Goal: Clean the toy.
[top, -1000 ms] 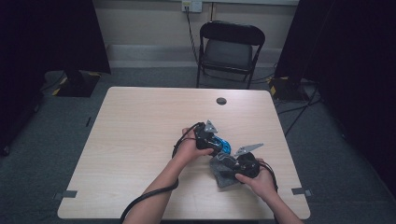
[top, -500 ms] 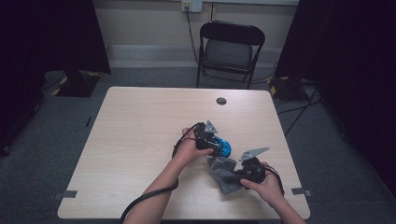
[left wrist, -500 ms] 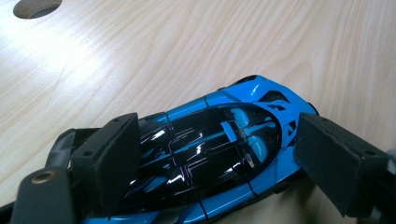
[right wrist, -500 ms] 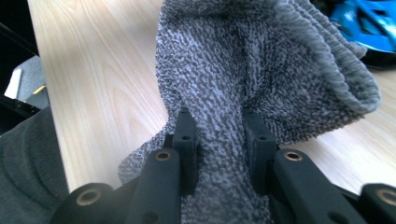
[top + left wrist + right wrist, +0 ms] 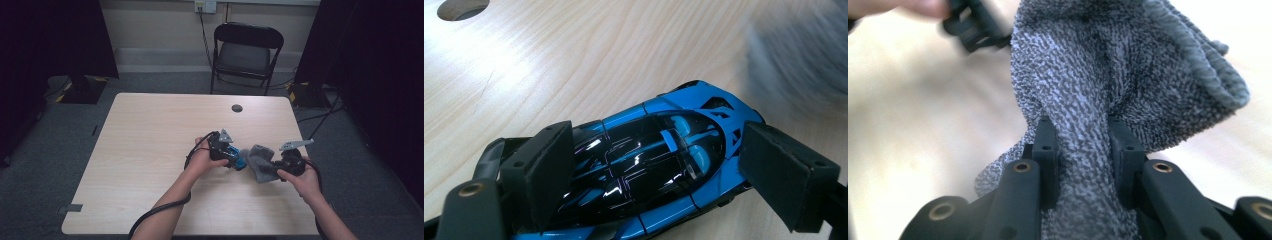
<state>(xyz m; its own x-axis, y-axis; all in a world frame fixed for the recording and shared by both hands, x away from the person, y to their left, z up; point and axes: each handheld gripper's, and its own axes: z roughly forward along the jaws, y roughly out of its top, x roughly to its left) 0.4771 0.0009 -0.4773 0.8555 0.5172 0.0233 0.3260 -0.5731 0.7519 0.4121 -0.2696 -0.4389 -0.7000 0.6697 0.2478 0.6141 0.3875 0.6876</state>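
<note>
Right gripper (image 5: 1082, 150) pinching grey cloth (image 5: 1108, 75) over pale wood table (image 5: 150, 150); dark curtains around.

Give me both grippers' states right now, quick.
Left gripper: jaws on either side of the blue toy car, gripping it.
Right gripper: shut on the grey cloth.

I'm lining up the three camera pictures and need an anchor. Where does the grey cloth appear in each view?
High view: the grey cloth lies right of centre on the table, pinched by the right gripper.
Left gripper view: a blurred grey patch in the upper right corner, beyond the blue toy car.
Right gripper view: it rises from between the jaws through the middle.
Shared landmark: the pale wooden tabletop.
</note>
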